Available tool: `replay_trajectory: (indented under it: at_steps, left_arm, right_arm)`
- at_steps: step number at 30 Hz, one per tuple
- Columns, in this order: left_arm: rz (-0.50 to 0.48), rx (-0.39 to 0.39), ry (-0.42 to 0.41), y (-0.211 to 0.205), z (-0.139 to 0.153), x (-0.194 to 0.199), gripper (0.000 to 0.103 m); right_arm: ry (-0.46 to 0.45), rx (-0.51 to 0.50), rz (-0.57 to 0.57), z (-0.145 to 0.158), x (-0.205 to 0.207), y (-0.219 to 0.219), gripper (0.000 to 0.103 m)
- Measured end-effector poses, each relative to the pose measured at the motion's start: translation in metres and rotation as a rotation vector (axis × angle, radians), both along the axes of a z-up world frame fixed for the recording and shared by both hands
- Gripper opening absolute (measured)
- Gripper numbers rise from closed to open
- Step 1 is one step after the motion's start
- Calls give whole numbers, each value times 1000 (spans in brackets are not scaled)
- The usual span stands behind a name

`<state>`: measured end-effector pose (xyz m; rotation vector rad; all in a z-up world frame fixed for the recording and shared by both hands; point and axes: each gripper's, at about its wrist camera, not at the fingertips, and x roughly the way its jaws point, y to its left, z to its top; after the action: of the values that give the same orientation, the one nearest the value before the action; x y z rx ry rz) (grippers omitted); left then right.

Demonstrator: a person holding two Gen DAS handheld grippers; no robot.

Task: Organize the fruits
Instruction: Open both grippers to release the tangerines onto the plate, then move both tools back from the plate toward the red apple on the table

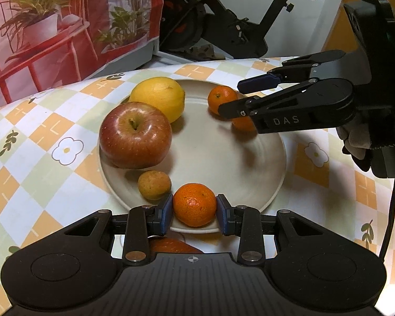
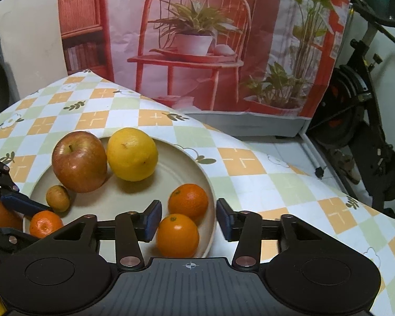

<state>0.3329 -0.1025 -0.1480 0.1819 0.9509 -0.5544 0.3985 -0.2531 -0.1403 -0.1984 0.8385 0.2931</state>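
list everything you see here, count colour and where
plate: one, cream, on the checked tablecloth
apple: one, red, left part of plate
lemon: one, yellow, behind the apple, touching it
small brown fruit: one, tan, plate's near edge
mandarins: three, orange, on the plate; one held
tablecloth: one, orange, green and white checks
exercise bike: one, black, behind the table
left gripper: shut on a mandarin
right gripper: open, over two mandarins

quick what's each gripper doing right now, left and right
Left gripper: shut on a mandarin at the plate's near rim.
Right gripper: open, pads clear of the orange between them.
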Motion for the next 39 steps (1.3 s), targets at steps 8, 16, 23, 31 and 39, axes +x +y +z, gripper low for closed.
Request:
replay_trajectory:
  at_steps: [8,16,23,31,39]
  left_arm:
    - [6,25,-19,0,4,-3,39]
    - [21,47,-53,1,11,-8,53]
    - [44,40,-74,8,21,-18,53]
    - [107,-6,-101,33,38,-32,55]
    - [172,-47,-134,59,55,-50,57]
  right_arm:
    - [-14,11,-5,9,-12,2,49]
    - [-39,85,-54,25,-38,-5,67]
    - [-43,135,-141,25,-70,-13,77]
    - [-69,219,-225,32,-109,-17,95]
    - [-90,270,-257,33,-143,-7,103]
